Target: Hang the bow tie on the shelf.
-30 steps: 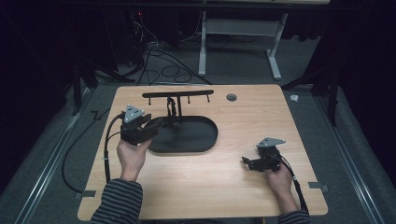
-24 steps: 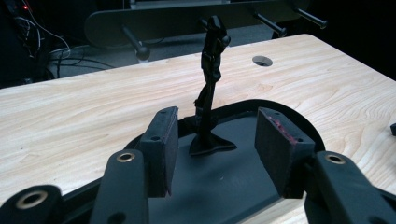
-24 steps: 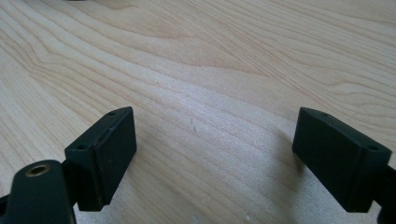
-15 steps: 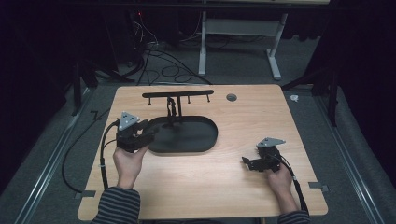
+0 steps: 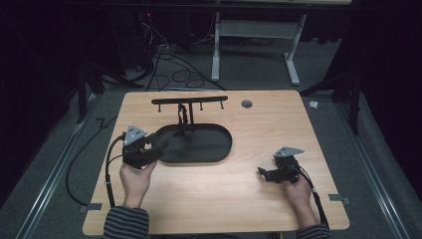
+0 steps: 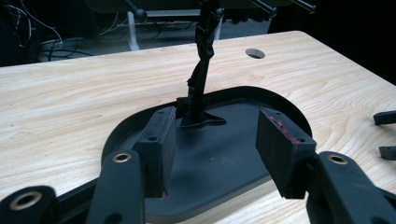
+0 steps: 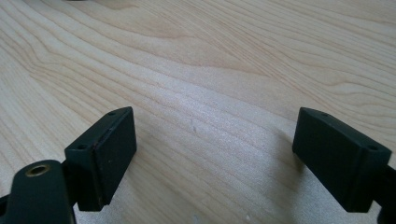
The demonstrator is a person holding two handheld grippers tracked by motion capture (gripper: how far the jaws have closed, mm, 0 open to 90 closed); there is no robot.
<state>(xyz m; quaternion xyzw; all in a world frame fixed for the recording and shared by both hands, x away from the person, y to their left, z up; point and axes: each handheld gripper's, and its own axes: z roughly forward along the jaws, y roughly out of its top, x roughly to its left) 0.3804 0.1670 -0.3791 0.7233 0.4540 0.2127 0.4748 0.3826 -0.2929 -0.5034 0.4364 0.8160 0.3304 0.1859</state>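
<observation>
A black stand with an oval base [image 5: 204, 144] [image 6: 219, 163], an upright post [image 5: 183, 117] [image 6: 201, 74] and a top crossbar with pegs [image 5: 189, 101] sits at the table's middle left. My left gripper [image 5: 158, 147] [image 6: 215, 149] is open at the base's left end, its jaws held over the tray-like base with nothing between them. My right gripper [image 5: 263, 173] [image 7: 212, 154] is open wide, low over the bare wood at the front right, pointing left and holding nothing.
The wooden table [image 5: 268, 124] has a round cable hole [image 5: 246, 103] near its back edge. A white-legged frame [image 5: 254, 45] and loose cables [image 5: 169, 59] lie on the floor beyond. The far gripper's jaw tips [image 6: 385, 135] show at the left gripper view's right edge.
My left gripper has drawn back toward the front left, from over the base's left part to its left end. The right gripper has stayed in place.
</observation>
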